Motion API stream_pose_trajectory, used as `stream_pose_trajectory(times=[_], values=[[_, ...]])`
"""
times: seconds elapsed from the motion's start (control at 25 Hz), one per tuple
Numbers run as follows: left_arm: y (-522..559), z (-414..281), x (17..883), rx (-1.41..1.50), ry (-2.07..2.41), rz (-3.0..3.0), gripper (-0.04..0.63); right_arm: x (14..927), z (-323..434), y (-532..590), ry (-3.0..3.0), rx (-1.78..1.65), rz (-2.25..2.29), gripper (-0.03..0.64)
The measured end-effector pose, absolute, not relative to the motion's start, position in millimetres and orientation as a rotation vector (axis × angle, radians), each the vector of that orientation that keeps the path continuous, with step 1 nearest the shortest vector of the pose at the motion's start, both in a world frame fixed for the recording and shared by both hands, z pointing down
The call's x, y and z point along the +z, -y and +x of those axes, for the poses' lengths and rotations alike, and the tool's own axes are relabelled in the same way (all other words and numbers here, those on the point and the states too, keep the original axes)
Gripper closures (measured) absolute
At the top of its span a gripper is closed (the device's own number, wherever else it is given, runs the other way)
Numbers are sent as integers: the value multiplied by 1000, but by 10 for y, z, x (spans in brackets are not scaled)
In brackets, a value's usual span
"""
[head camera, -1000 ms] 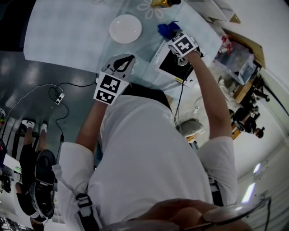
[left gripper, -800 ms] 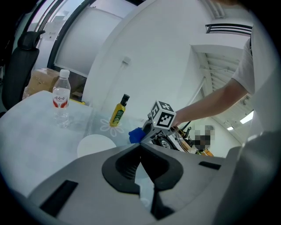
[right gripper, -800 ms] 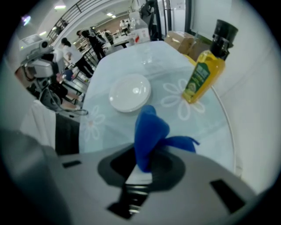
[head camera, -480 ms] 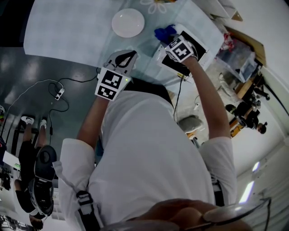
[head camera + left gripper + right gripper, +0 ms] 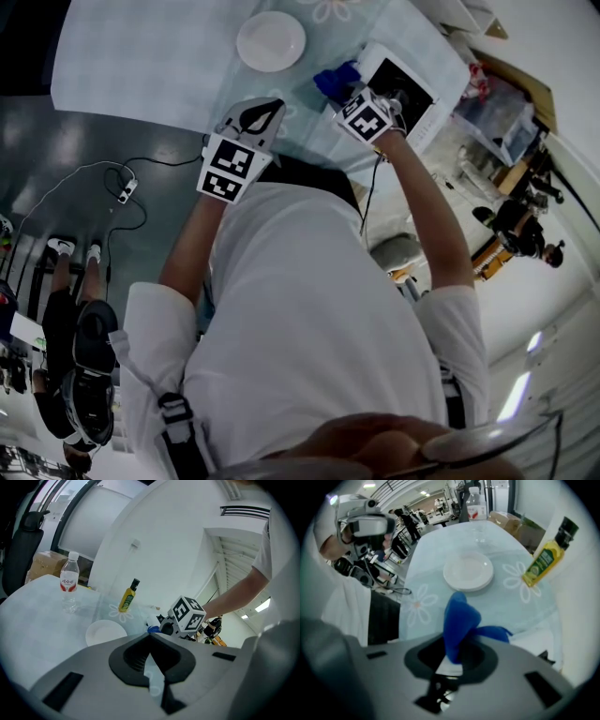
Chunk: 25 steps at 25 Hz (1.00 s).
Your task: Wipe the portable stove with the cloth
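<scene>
Right gripper view: item 1, right gripper, clenched on the blue cloth.
I read the 2 jaws pinched on the cloth's lower end, with the rest bunched up past the tips and 1 flap trailing toward the white edge of the portable stove. In the head view the cloth lies just beside the near-left side of the stove, a white body with a black top at the table's right edge, and the right gripper sits at the stove's near corner. Item 2, left gripper: jaws drawn nearly together, a thin slit between, nothing in them. I see it low over the flowered table, well apart from the stove. Beyond: 1 white plate, 1 yellow bottle, 1 water bottle.
</scene>
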State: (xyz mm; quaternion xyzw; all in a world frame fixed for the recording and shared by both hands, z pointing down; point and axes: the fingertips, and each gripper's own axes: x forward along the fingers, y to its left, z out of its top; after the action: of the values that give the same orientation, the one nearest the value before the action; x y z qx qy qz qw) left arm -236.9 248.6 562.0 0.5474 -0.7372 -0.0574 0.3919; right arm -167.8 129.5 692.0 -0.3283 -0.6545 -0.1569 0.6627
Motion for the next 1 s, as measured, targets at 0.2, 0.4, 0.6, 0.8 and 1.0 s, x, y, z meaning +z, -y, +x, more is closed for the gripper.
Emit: stream_pose_trajectory(times=[0.2,0.4,0.6,0.8,1.0], values=[[-2475,-2394,5586,-137,1868,1408,565,6936,-1532,-1391,1466,-381,-749,538],[-2494,-2373,5577,-123,1859,1426,565,6951,-1432,-1502,1451,-393,-751,538],[-2497,-2317,5547,-104,1843,1448,565,6944,-1277,-1620,1426,-407,-755,538],[-2488,-2228,5517,-88,1827,1472,565,6915,-1129,-1741,1441,-374,-753,537],[-2424,-2205,5478,-42,1815,1513,565,6729,-1115,-1860,1562,-171,-700,538]])
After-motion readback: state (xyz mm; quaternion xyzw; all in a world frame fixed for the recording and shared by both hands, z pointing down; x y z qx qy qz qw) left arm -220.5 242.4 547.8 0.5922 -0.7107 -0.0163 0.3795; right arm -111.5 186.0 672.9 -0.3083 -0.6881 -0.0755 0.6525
